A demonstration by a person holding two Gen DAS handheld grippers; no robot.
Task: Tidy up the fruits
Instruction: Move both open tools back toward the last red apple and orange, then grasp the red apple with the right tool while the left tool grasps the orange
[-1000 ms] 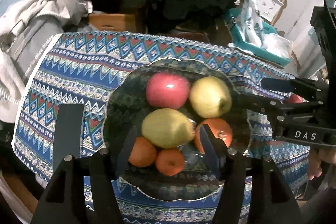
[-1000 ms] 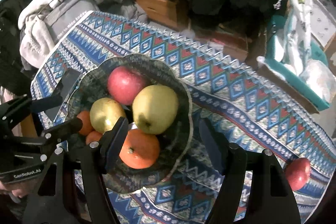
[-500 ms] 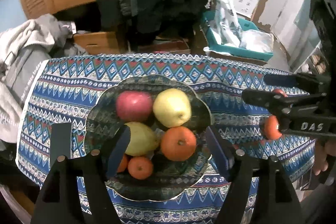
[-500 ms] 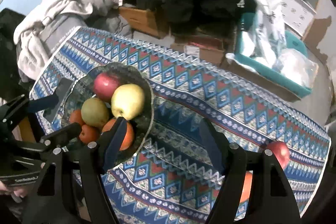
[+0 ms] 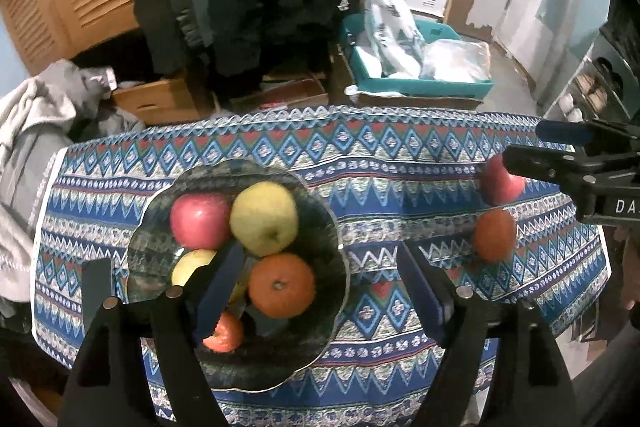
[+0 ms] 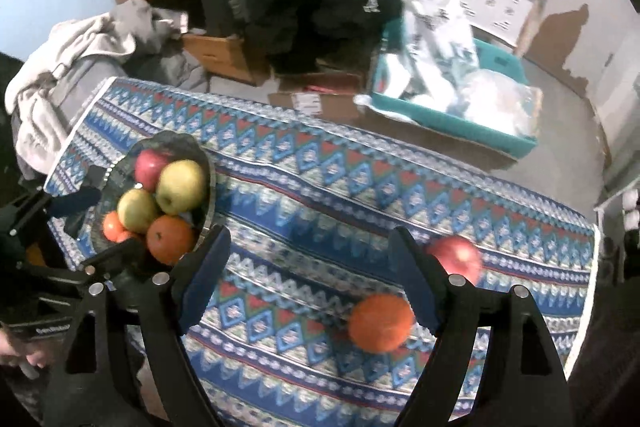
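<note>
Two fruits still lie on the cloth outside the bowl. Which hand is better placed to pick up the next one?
Probably the right. The right gripper, jaws opening and empty, hangs above the orange and red apple. The left gripper, also opening and empty, is over the bowl.

A bowl [image 5: 336,227] of fruit sits at the counter's [image 5: 400,155] left; an apple [image 6: 456,257] and an orange [image 6: 380,323] lie together at its right.

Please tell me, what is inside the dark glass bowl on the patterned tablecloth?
The bowl holds a red apple, two yellow-green apples, a large orange and smaller oranges. The left gripper's finger hides part of the pile, so their count stays unsure.
</note>
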